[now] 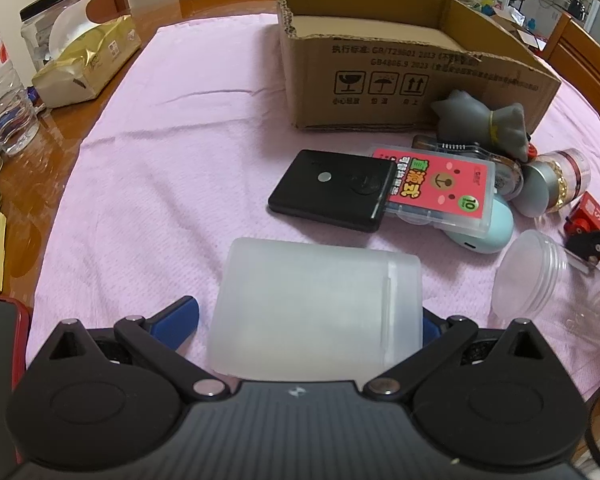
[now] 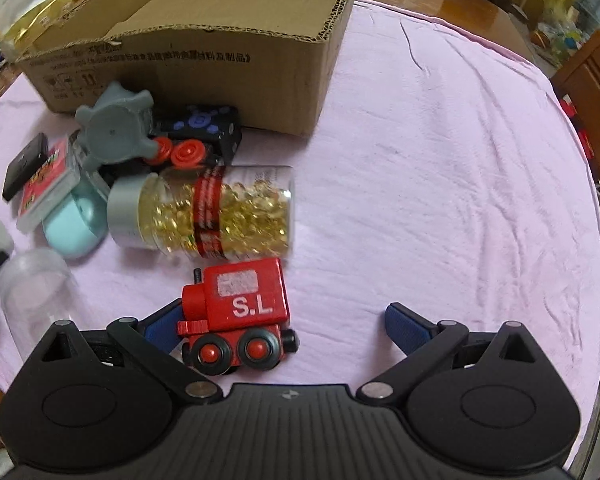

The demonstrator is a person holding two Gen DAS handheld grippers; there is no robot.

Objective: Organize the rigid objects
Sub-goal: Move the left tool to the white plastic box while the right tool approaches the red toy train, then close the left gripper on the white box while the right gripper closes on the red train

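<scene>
Two grippers: both spread wide, neither pinching anything; the items to sort lie on the pink cloth (image 1: 148, 152) of the table, in front of the open cardboard box (image 1: 380, 76).
Left gripper (image 1: 312, 320): its jaws stand either side of the frosted plastic case (image 1: 316, 304); the right finger is hidden behind the case, so I cannot tell if it touches.
Risk, left: the case looks smooth and broad, so a shallow or off-centre squeeze may let it slip or twist out.
Risk, middle: the black flat device (image 1: 332, 190), pink card case (image 1: 440, 184) and capsule bottle (image 2: 208, 212) lie heaped and touching; a nudge could roll the bottle.
Right gripper (image 2: 284, 324): the red toy train (image 2: 240, 312) sits against its left finger, far from the right.
Risk, right: closing from here would likely push the wheeled train sideways before gripping it.
</scene>
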